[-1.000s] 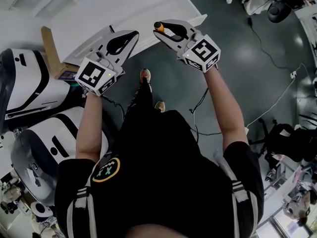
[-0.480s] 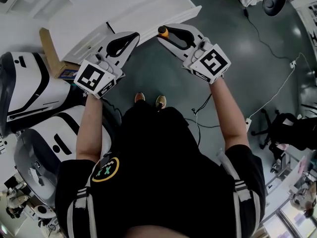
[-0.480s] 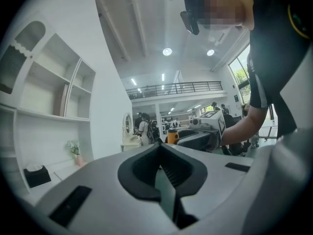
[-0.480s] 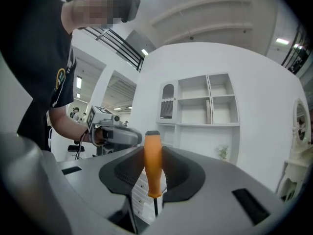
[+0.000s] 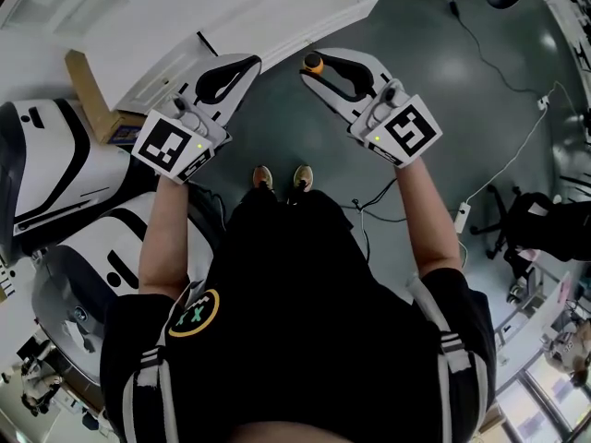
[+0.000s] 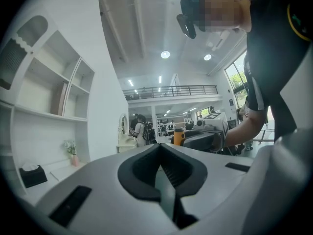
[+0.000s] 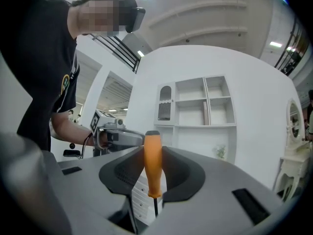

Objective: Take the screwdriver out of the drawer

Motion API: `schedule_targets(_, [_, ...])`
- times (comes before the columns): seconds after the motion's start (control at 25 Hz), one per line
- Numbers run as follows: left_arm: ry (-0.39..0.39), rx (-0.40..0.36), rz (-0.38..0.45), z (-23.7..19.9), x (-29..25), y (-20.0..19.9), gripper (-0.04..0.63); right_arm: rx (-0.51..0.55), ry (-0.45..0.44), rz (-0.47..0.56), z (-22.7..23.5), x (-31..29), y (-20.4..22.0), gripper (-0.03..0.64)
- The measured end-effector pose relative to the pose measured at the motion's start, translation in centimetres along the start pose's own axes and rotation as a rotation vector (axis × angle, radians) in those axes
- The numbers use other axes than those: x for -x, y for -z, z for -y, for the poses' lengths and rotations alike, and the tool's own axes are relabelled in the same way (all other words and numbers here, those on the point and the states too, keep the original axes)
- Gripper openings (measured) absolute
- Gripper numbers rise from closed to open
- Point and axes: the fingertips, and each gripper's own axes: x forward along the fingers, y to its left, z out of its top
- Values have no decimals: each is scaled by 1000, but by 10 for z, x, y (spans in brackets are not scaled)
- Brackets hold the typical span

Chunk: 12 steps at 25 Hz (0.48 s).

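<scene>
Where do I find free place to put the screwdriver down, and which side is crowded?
The white cabinet top, straight ahead, looks bare. The dark floor between the cabinet and the shoes is open. The left is crowded: a cardboard box and white-and-black machines stand close together.

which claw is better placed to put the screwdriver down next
Right. The right claw is shut on the orange screwdriver, so it can simply set it down. The left claw is closed and empty.
</scene>
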Motion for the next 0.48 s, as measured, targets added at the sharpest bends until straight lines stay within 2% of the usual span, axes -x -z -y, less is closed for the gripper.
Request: schedule_targets(0.48, [35, 1, 10, -8, 26, 2, 17, 16, 64, -7, -15, -26, -2, 137])
